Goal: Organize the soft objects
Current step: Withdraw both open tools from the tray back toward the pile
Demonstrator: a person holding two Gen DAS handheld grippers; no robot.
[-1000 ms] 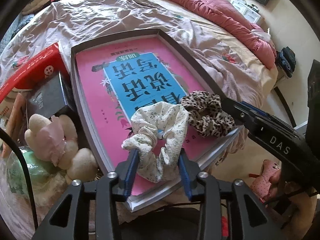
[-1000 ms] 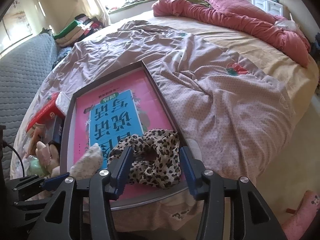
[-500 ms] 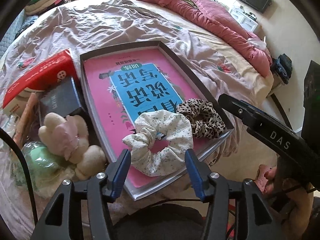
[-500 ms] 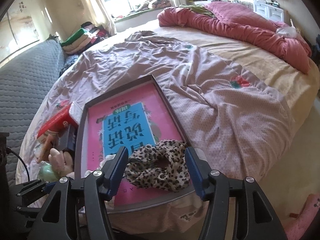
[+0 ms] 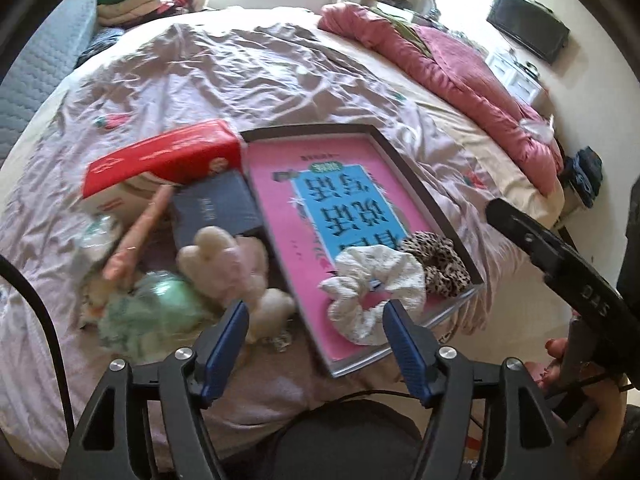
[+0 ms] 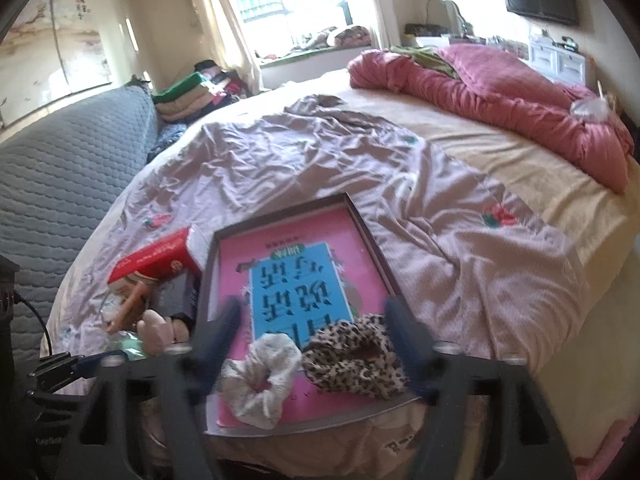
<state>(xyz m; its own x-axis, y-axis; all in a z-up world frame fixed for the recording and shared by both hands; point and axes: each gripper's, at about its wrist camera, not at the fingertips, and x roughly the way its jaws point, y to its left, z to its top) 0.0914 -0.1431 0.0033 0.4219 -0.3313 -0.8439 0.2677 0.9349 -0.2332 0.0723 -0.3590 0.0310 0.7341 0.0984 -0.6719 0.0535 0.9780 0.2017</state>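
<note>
Both hand-held grippers have lifted off the scrunchies, jaws opening, nothing between them: left hand-held gripper (image 5: 314,318) with the white scrunchie (image 5: 374,294) ahead-right on the tray (image 5: 424,196), right hand-held gripper (image 6: 310,322) just behind the leopard scrunchie (image 6: 352,360)

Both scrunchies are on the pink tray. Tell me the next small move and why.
Probably swing the left gripper, empty with its jaws opening, toward the plush toy beside the tray. The white scrunchie and leopard scrunchie already lie there, released, while the plush toy remains loose on the bedspread.
</note>
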